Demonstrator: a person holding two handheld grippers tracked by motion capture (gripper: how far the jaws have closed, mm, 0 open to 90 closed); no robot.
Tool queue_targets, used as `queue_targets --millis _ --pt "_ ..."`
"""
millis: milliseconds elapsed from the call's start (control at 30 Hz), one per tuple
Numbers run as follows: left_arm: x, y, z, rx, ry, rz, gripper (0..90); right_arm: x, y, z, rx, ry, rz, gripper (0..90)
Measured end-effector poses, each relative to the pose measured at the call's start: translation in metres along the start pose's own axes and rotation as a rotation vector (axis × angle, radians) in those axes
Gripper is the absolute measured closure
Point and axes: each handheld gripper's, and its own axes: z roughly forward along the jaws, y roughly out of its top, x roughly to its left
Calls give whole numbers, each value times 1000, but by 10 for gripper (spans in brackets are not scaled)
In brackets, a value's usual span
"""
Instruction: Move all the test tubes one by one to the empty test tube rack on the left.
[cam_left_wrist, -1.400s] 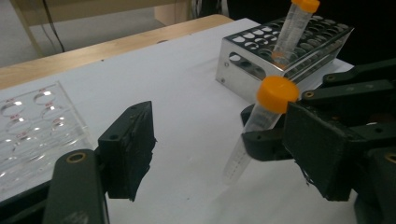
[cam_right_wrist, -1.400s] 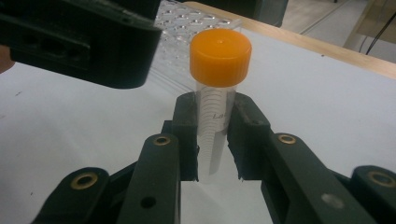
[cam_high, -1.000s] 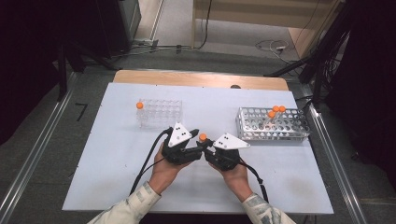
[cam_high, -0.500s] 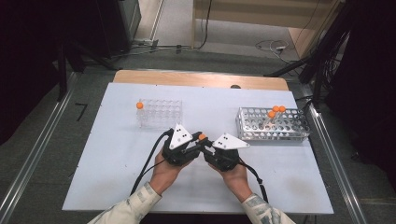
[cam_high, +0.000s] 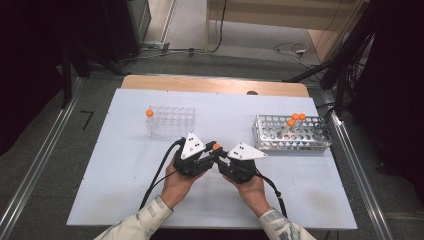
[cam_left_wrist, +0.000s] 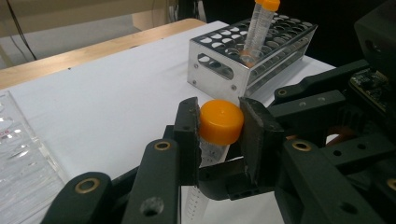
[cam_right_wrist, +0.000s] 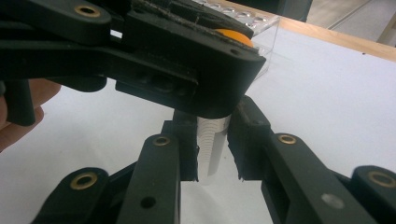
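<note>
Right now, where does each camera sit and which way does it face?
High view: above the person's side of the table, looking forward and down; forearms and both hands show.
Left gripper view: on the left hand-held gripper, looking along its jaws, clamped on the tube's orange cap, toward the metal rack.
Right gripper view: on the right hand-held gripper, jaws clamped on the tube; fingers at left.
All three share that tube.

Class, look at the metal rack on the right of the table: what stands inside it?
The metal rack holds orange-capped tubes near its far middle; three caps show in the high view. The other holes look empty. The tubes' lower ends are hidden inside the rack's wall.
</note>
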Motion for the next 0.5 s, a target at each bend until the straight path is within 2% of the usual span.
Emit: queue_targets --millis 200,300,500 --pt "0 0 0 4 -15 -9 705 -1 0 0 -3 7 -3 690" --pt "-1 0 1 13 -16 -9 706 -2 0 0 -1 12 7 562" --pt "7 3 -4 -13 5 -24 706 -6 1 0 2 9 32 343"
